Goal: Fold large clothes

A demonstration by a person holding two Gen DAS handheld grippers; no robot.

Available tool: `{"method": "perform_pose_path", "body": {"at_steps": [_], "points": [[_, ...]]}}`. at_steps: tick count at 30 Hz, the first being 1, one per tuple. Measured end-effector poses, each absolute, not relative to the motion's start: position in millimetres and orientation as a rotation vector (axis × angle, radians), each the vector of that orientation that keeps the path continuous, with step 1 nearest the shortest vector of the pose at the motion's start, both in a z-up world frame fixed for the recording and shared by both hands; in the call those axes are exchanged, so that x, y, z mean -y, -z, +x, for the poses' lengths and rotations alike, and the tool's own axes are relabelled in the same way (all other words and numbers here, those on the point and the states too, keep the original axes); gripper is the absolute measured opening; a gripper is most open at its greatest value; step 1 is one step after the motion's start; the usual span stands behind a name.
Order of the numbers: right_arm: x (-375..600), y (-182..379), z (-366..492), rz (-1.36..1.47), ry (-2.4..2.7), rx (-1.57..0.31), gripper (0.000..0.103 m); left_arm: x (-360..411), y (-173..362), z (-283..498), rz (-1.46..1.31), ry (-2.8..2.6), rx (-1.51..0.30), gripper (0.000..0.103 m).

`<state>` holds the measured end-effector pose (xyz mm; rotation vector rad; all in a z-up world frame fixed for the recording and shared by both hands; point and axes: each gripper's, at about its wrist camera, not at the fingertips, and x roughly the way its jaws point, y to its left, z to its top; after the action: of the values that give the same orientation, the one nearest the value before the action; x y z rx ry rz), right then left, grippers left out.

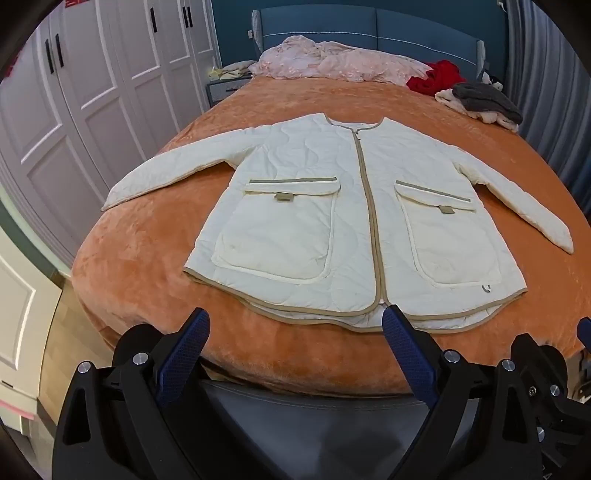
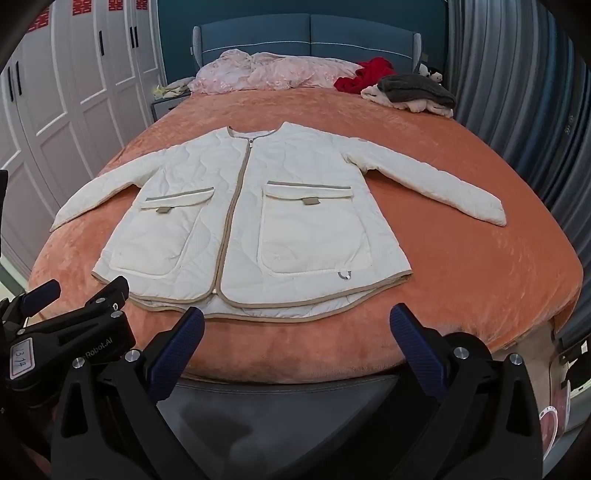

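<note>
Room: we are in a bedroom, with white panelled wardrobe doors (image 1: 110,85) along our left and a blue padded headboard (image 1: 369,29) at the far end.
Surface: an orange plush bedspread (image 1: 147,258) covers the bed, and its near edge curves just past our fingertips.
Jacket: the cream quilted jacket (image 1: 354,206) lies flat on the bedspread, front up, collar towards the headboard and hem towards us.
Zip: we see the tan-trimmed zip (image 1: 369,206) closed down the middle, with the hem parting a little at the bottom.
Sleeves: both are spread outward and slightly down, each lying on the bedspread.
Pockets: two large flap pockets sit on the front, one either side of the zip.
Our left gripper (image 1: 295,325): its blue-padded fingers stand wide apart and hold nothing; it hovers at the near bed edge, its right finger in line with the bottom of the zip, and we cannot tell whether that tip touches the hem.
Our right gripper (image 2: 297,321): likewise spread and holding nothing, it hangs before the right half of the hem, close to the fabric.
Far end: a crumpled pink duvet (image 1: 325,59) lies against the headboard.
Far right corner: a red garment (image 1: 439,75) sits beside a small heap with a grey knit (image 1: 484,98) on top, well apart from the jacket.
Right side: grey pleated curtains (image 2: 517,92) hang along the wall.
</note>
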<state>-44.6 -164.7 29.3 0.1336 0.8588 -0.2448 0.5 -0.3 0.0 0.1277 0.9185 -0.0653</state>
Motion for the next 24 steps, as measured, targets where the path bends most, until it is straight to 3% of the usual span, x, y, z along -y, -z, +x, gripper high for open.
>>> {"method": "perform_pose_path", "body": {"at_steps": [24], "points": [[157,-35,-40,0.122,0.243,-0.874,0.098,-8,-7,-4,0.106,0.068,-0.902,0.092]]}}
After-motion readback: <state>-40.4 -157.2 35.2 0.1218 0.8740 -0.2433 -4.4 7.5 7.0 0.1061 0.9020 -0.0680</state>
